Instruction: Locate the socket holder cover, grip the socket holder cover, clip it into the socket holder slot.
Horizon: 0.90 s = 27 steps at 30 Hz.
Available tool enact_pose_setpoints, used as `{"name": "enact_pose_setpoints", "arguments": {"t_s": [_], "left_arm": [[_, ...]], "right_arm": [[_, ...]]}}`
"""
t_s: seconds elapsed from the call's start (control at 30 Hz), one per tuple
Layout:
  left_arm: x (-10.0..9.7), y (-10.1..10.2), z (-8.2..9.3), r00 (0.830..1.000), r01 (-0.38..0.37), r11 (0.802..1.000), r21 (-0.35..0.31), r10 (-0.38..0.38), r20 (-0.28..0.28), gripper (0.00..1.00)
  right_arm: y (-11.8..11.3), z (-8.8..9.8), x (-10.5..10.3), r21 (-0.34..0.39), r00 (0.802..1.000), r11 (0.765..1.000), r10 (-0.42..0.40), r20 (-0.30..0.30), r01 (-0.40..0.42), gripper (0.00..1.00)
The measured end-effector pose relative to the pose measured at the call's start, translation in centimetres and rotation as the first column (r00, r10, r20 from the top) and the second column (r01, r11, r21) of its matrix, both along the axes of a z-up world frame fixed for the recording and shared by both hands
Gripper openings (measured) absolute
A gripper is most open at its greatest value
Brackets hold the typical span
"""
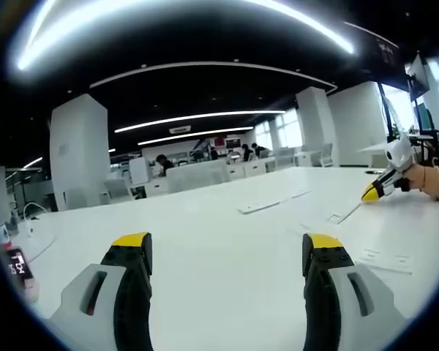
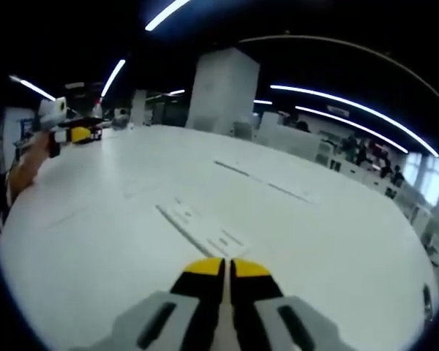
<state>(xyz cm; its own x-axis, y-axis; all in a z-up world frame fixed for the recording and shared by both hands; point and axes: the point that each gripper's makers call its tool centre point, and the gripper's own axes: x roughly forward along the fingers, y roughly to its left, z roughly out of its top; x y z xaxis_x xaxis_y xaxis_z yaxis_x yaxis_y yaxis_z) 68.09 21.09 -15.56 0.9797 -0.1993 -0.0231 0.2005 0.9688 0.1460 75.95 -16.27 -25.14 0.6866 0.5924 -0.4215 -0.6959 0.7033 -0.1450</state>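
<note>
Left gripper (image 1: 227,252) jaws spread; right gripper (image 2: 227,269) jaws pressed together above white counter (image 2: 117,241) near flat white socket strip (image 2: 201,228); no legible writing.

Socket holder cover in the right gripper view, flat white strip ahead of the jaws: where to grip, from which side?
Probably across its narrow width at the near end. The socket holder cover lies flat on the white table, running away from the right tool. Come down from above, jaws opened first; they're shut now.
</note>
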Motion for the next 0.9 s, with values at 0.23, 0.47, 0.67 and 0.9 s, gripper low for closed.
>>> {"name": "enact_pose_setpoints", "arguments": {"t_s": [0.23, 0.47, 0.67, 0.9], "left_arm": [[0.1, -0.2, -0.1, 1.000, 0.008, 1.000, -0.006, -0.008, -0.003, 0.83], [0.3, 0.3, -0.2, 1.000, 0.000, 1.000, -0.014, 0.000, -0.003, 0.83], [0.4, 0.6, -0.2, 1.000, -0.007, 1.000, -0.013, 0.007, -0.006, 0.83], [0.4, 0.8, 0.1, 1.000, -0.017, 1.000, -0.015, 0.017, 0.004, 0.83]], "right_arm": [[0.5, 3.0, 0.4, 0.041, 0.999, 0.999, -0.007, 0.053, 0.005, 0.07], [1.0, 6.8, 1.9, 0.051, 0.995, 0.999, -0.021, 0.096, 0.017, 0.06], [1.6, 6.9, 3.3, -0.010, 0.999, 1.000, 0.011, 0.044, -0.011, 0.06], [2.3, 5.0, 2.7, -0.054, 0.982, 0.990, 0.125, -0.141, -0.134, 0.06]]}}
